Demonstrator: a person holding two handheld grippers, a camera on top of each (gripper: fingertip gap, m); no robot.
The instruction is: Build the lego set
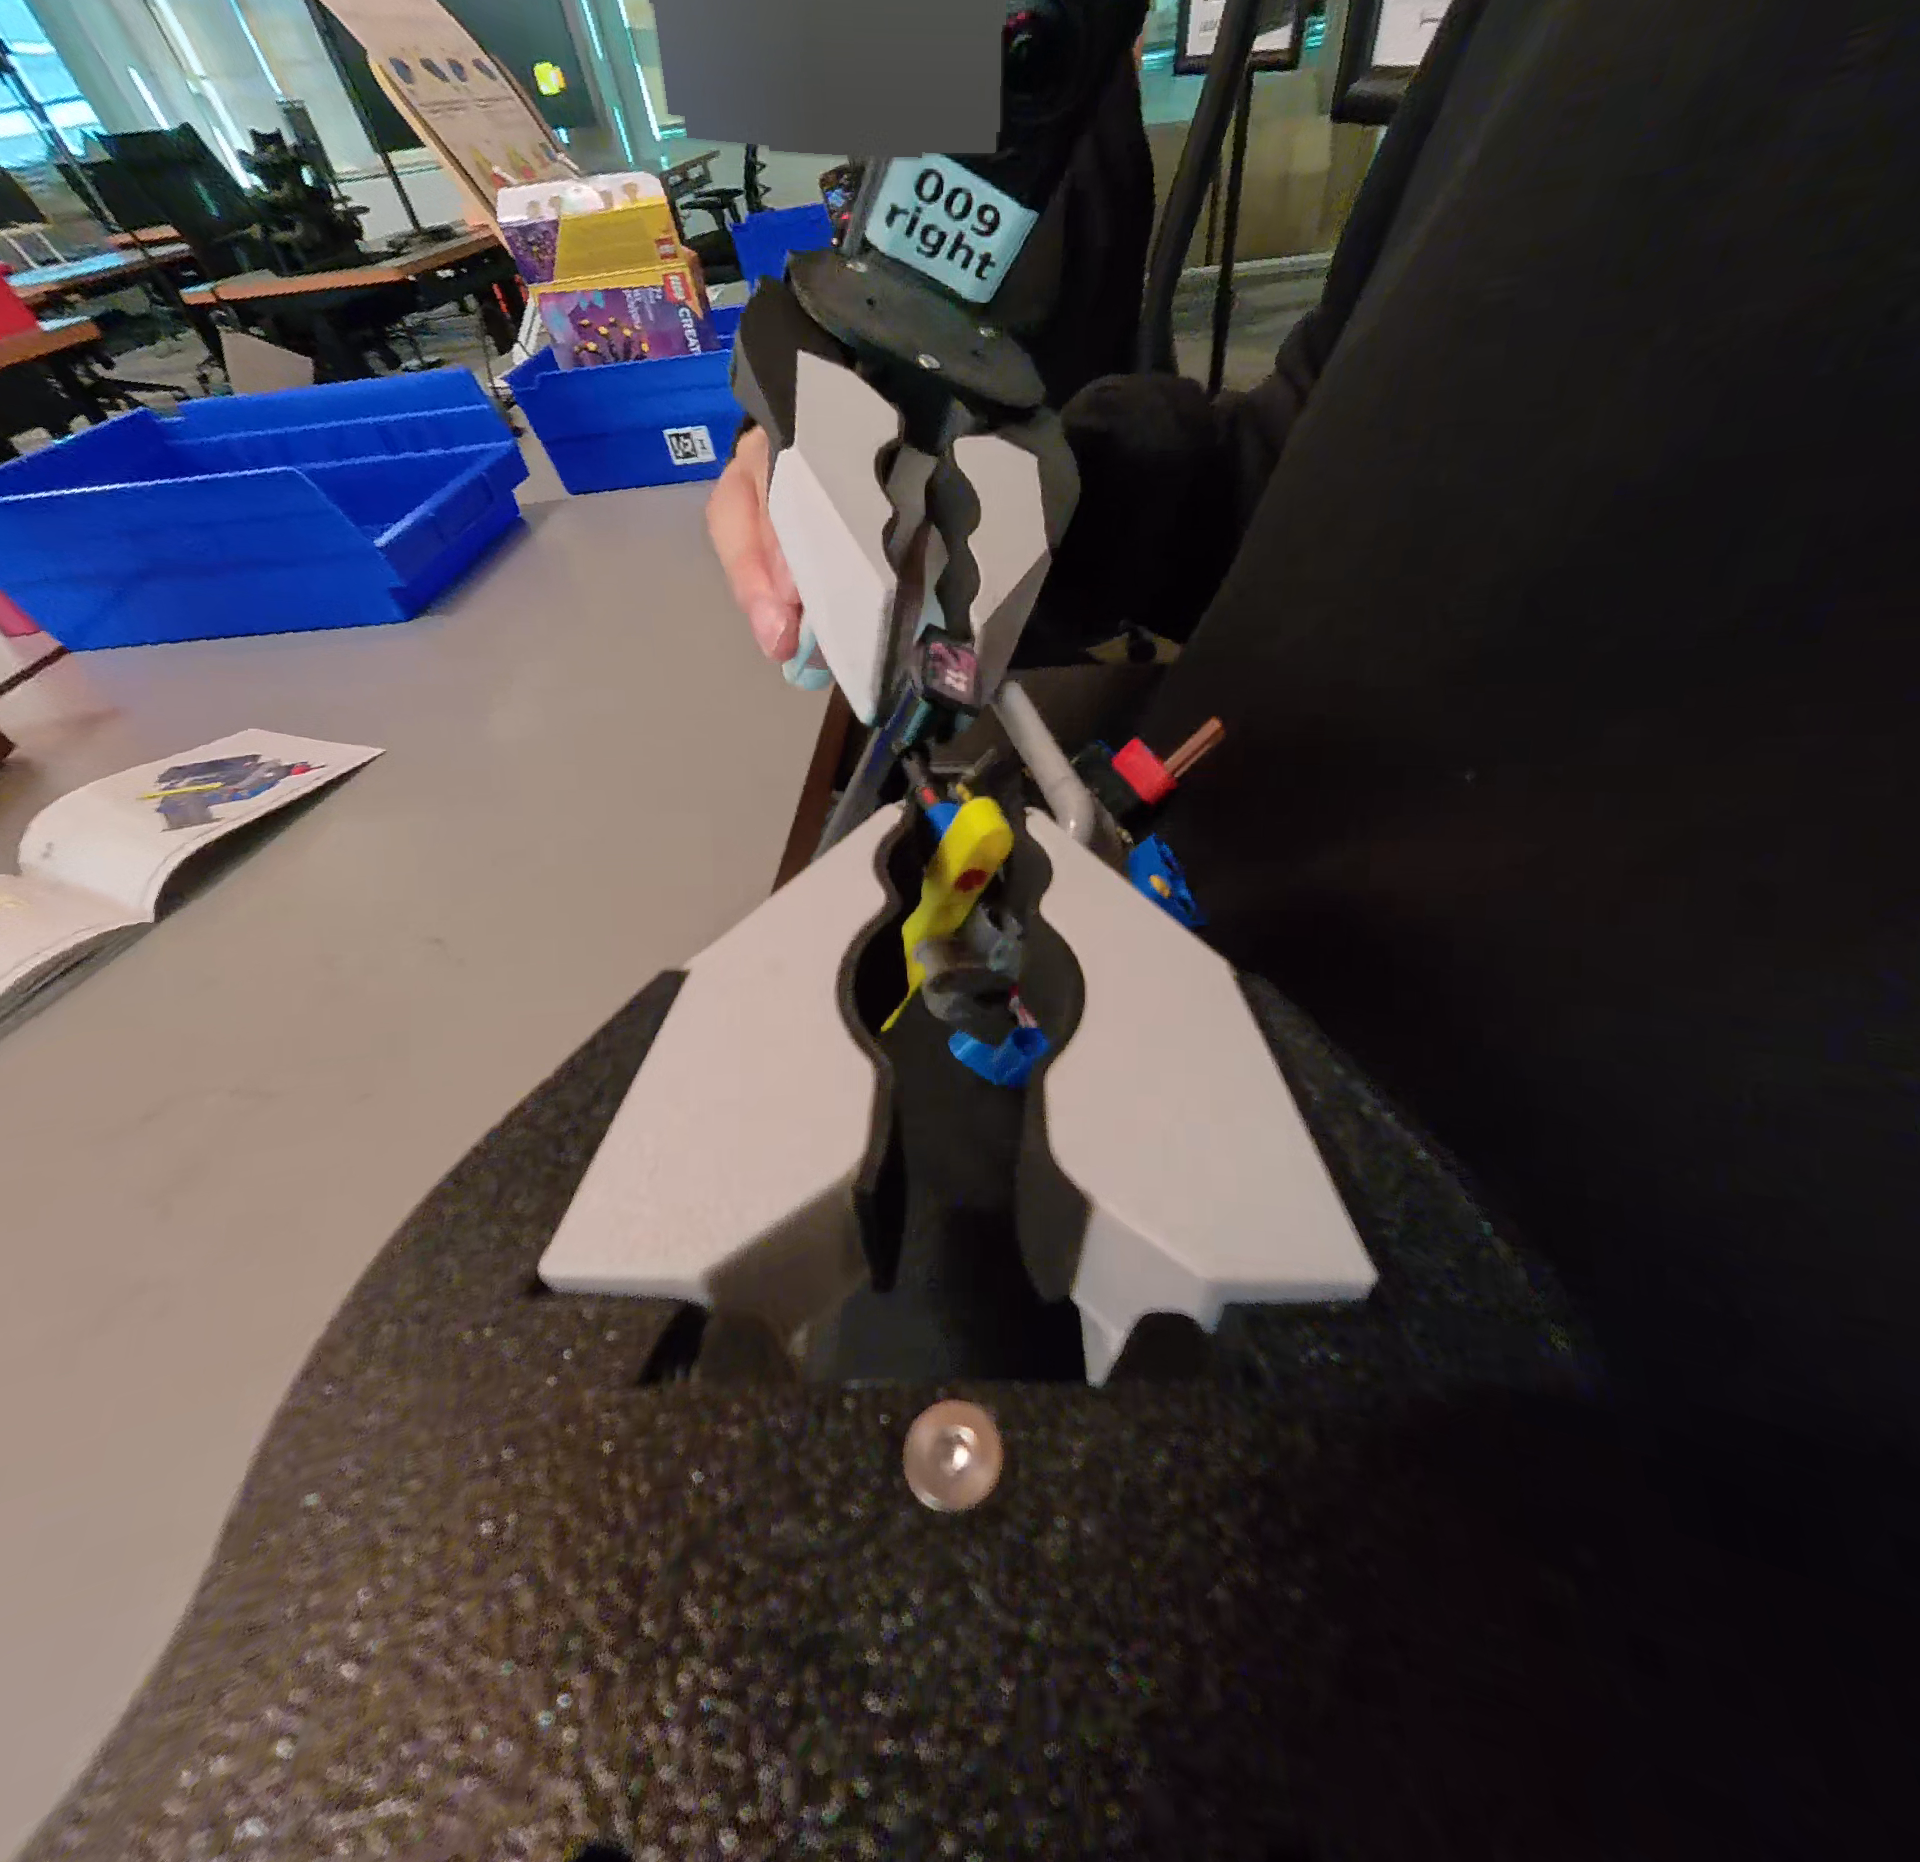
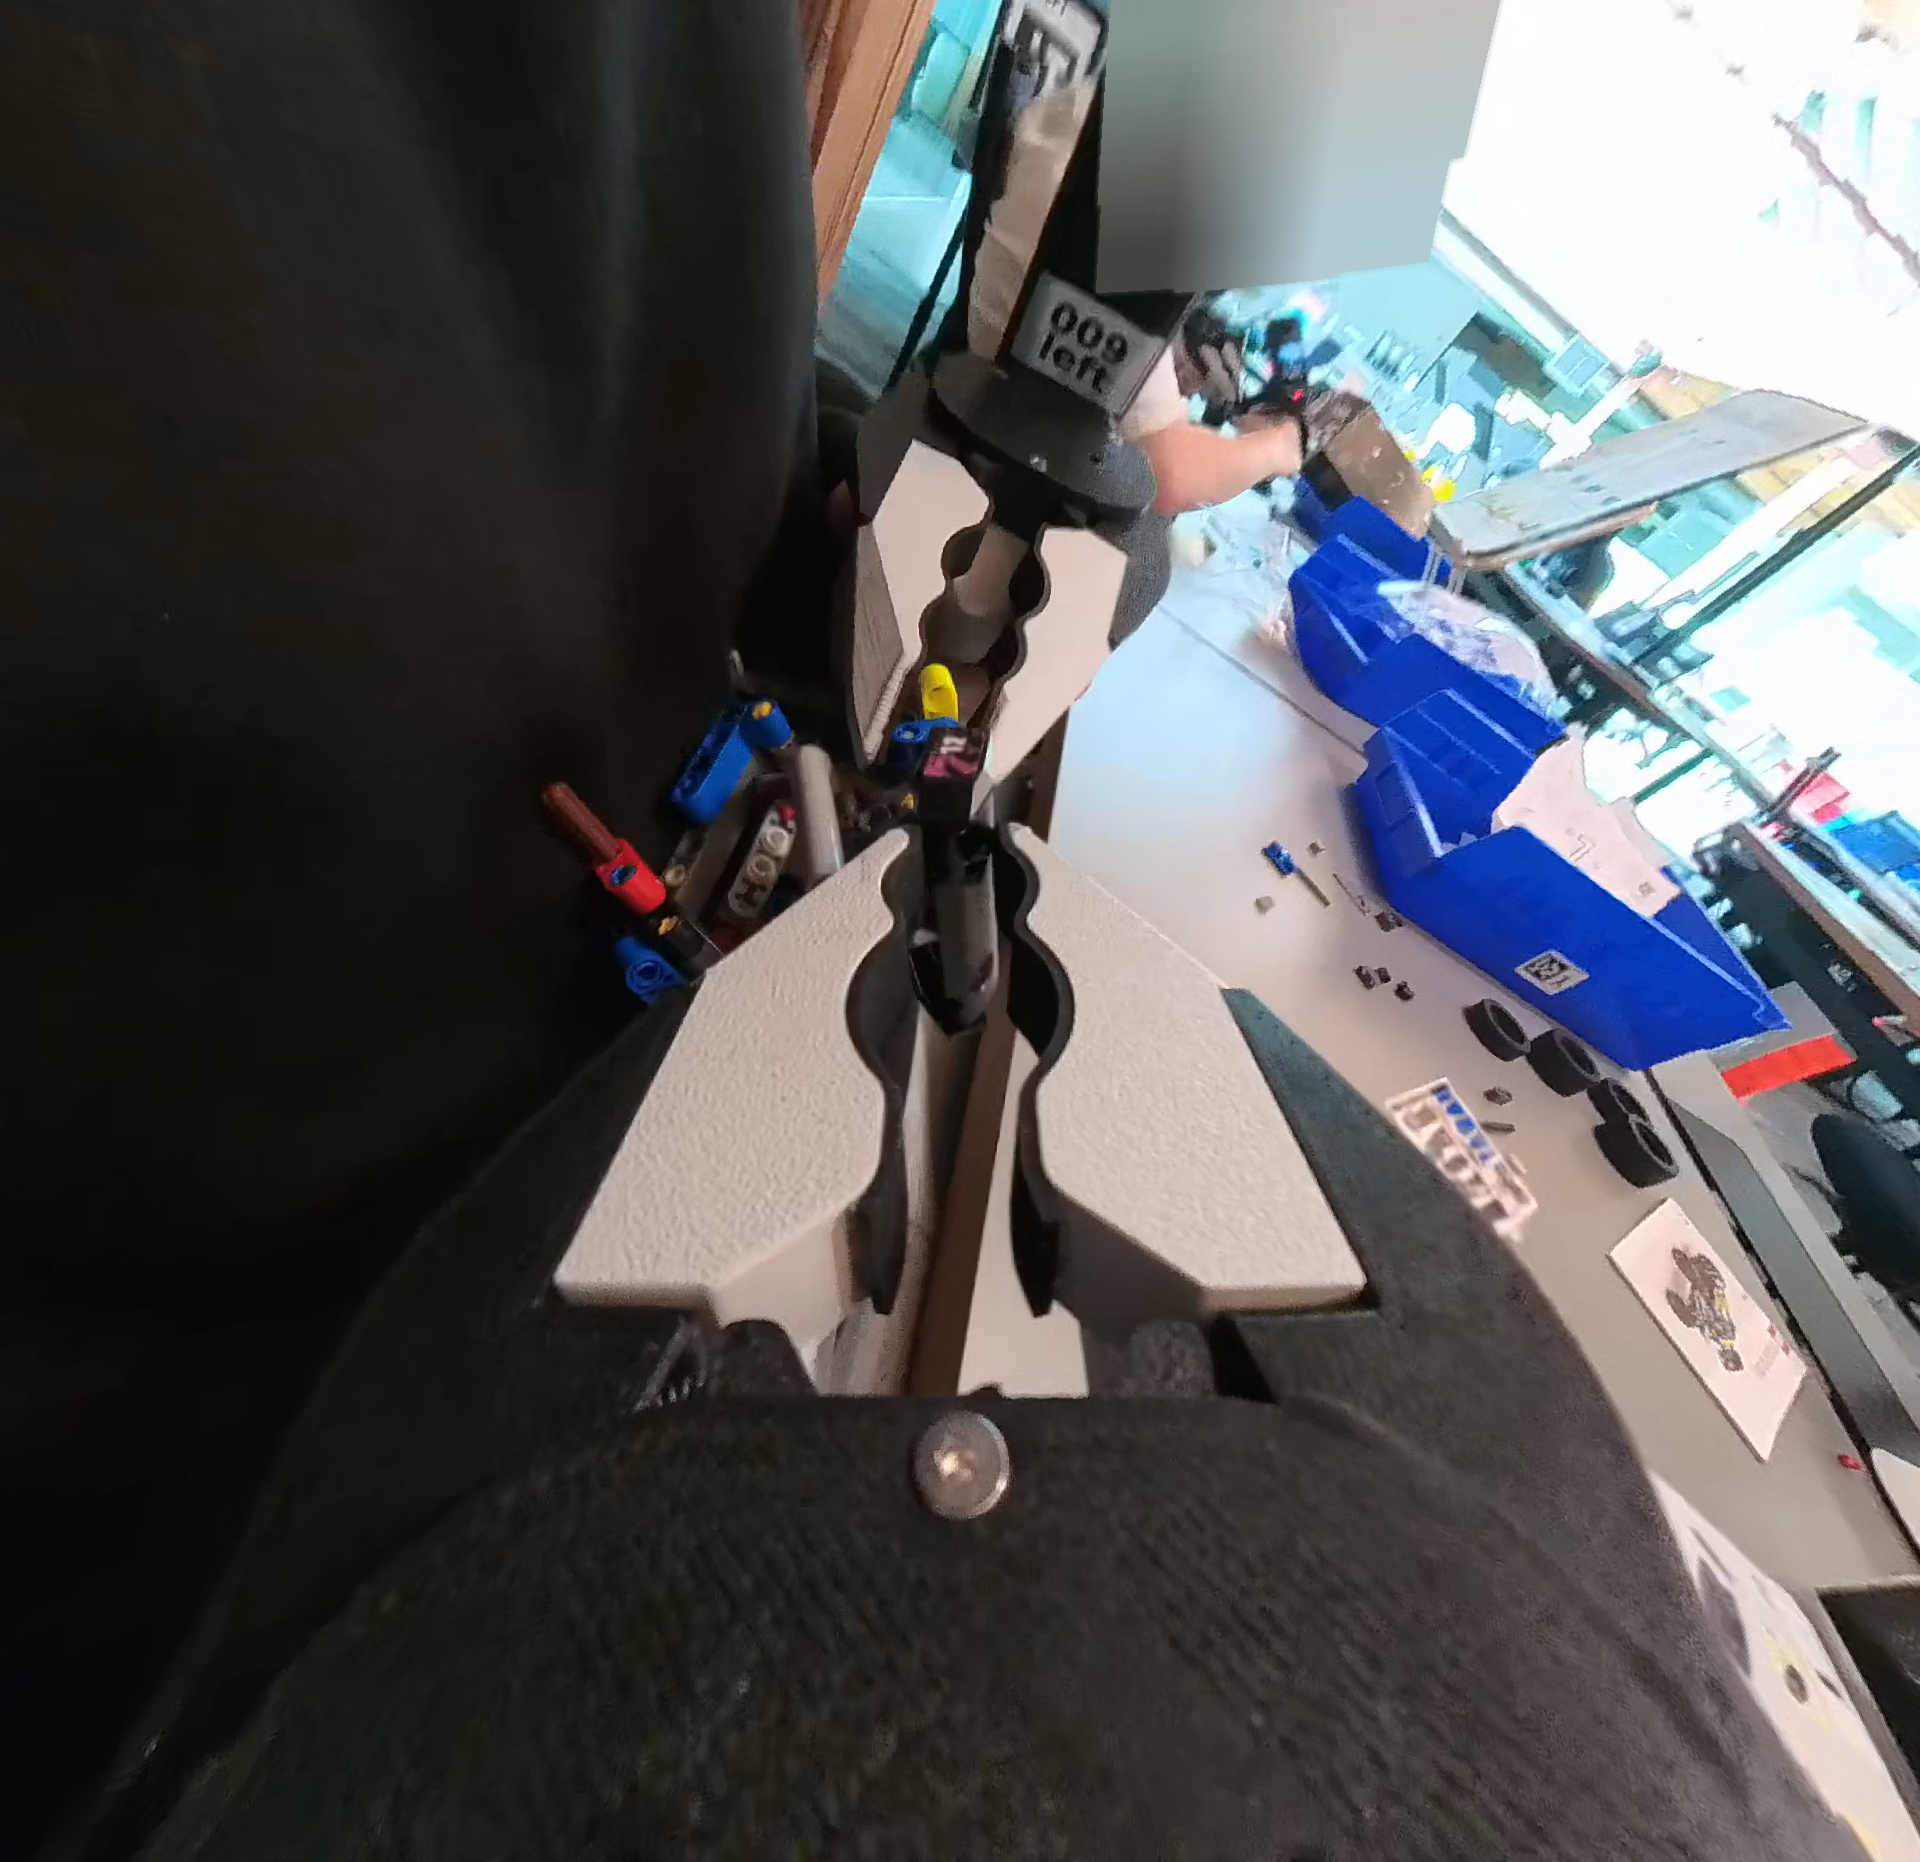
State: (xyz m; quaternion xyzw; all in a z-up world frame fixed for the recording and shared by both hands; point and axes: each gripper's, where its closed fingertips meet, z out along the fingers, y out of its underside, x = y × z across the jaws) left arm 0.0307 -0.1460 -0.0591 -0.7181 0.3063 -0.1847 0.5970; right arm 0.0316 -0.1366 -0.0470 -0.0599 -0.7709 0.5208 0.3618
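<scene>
Black beam (image 2: 951, 939) clenched lengthwise in our right fingers (image 2: 1091, 981) points straight at the brick assembly (image 1: 966, 939) our left fingers (image 1: 1143, 981) grasp.

A grey table (image 2: 1174, 773) carries everything. On its far side sit blue bins (image 1: 260, 524), 1 of them (image 1: 623, 410) holding colourful boxes (image 1: 623, 285). An open instruction booklet (image 1: 125, 846) lies flat nearer the table's edge. In the right wrist view more blue bins (image 2: 1558, 898) line the back, with 4 black tyres (image 2: 1579, 1095) just beside them, small loose parts (image 2: 1340, 898), a sticker sheet (image 2: 1465, 1158) and a printed leaflet (image 2: 1704, 1313).
</scene>
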